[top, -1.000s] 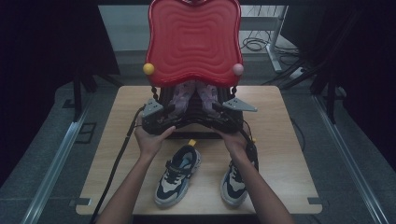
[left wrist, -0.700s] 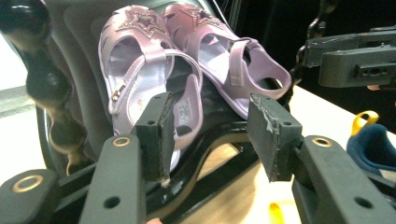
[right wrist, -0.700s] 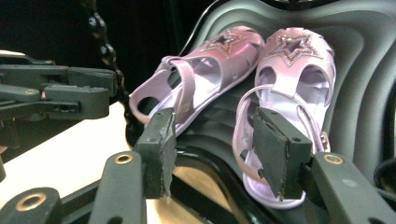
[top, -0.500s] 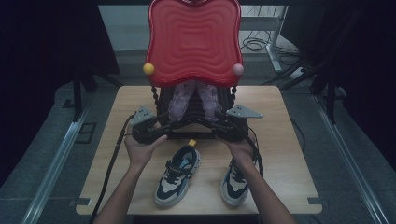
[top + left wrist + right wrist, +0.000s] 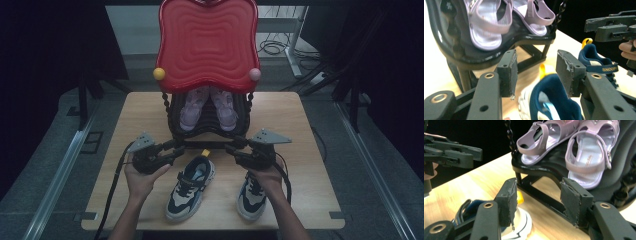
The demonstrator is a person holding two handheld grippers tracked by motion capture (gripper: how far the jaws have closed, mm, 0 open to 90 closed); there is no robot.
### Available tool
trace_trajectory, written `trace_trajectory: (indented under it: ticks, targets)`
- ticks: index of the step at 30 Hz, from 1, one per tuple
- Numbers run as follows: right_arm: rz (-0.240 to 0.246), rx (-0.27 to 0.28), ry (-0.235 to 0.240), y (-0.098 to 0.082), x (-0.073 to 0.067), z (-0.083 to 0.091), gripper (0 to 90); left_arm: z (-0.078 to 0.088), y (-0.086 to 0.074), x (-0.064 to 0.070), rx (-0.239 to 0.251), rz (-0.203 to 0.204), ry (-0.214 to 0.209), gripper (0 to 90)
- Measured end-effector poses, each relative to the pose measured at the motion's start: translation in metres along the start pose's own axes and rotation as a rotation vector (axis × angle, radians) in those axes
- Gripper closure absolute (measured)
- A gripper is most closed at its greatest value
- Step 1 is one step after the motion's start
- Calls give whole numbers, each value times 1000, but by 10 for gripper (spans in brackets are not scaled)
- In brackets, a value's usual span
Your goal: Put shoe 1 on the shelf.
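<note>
Status: the pair of lilac sandals [image 5: 209, 107] rests side by side on the black seat of the small red-backed chair [image 5: 207, 45], at the far centre of the wooden table [image 5: 310, 150]. This part appears complete.

The two navy-and-white sneakers lie on the near half of the table, toes toward the person, neither one held. The left sneaker [image 5: 191, 186] lies near centre; the right sneaker [image 5: 251, 197] lies partly under the right hand.

The left gripper [image 5: 170, 152] hovers just left of the left sneaker's heel. Its jaws stand wide apart with nothing clamped; in the left gripper view the sneaker's heel collar [image 5: 554, 100] sits low between them, untouched.

The right gripper [image 5: 239, 152] hovers above the right sneaker's heel. Its jaws have just been opening and are empty.

Remaining, as judged: grasp each sneaker and place it.
</note>
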State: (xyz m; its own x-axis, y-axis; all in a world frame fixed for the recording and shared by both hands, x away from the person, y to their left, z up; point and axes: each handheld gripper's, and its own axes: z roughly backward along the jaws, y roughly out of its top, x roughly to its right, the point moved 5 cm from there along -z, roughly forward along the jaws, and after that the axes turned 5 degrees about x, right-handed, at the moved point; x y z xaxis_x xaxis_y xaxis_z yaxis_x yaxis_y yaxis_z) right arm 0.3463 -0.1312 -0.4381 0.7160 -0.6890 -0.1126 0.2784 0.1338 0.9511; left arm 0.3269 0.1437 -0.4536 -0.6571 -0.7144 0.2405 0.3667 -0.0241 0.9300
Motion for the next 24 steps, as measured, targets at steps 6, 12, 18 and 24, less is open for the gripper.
trace_trajectory:
  ticks: [6, 12, 18, 24]
  targets:
    - [3, -5, 21, -10, -3, 17, 472, 17, -12, 0, -21, 25, -6, 520]
    - [16, -41, 27, -22, -6, 30, 472, 42, -27, 0, -59, 34, -4, 533]
    - [27, -69, 28, -30, -7, 38, 470, 53, -36, 1, -65, 44, -1, 573]
    - [13, -61, 31, -33, -5, 43, 469, 57, -50, 1, -114, 48, -21, 624]
